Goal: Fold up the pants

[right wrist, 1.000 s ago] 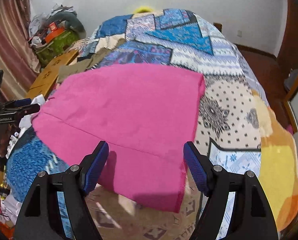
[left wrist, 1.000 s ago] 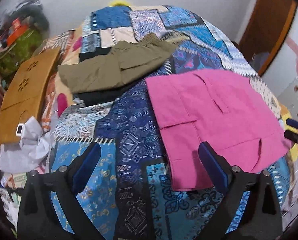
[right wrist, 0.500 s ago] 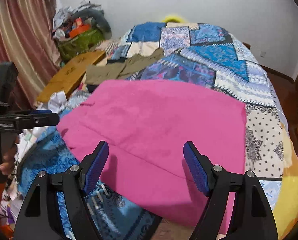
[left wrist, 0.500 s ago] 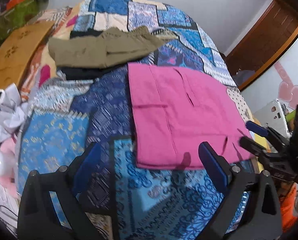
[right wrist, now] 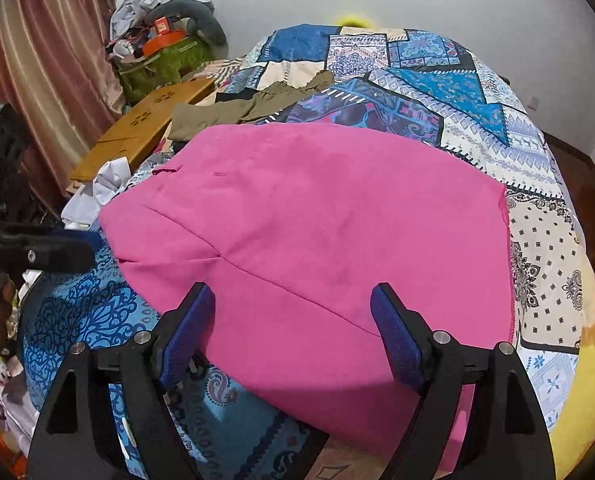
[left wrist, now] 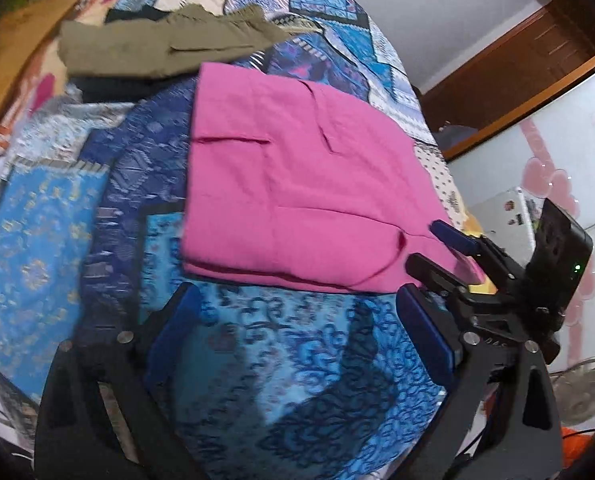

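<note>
Folded pink pants (left wrist: 297,184) lie flat on the patchwork bedspread (left wrist: 57,220); they fill the middle of the right wrist view (right wrist: 317,240). My left gripper (left wrist: 297,344) is open and empty, hovering over the bedspread just short of the pants' near fold. My right gripper (right wrist: 293,336) is open and empty above the pants' near edge; it also shows at the right of the left wrist view (left wrist: 437,248). The left gripper's body shows at the left edge of the right wrist view (right wrist: 37,252).
Olive pants (left wrist: 165,48) lie over a dark garment farther up the bed (right wrist: 249,108). A wooden lap table (right wrist: 145,128), white crumpled cloth (right wrist: 97,188) and a cluttered green bag (right wrist: 165,60) stand at the left. A fan (left wrist: 589,392) stands on the floor at the right.
Both grippers have drawn back from the pink pants, staying open. The left view has swung right and lower, so the right gripper now sits close in it.
</note>
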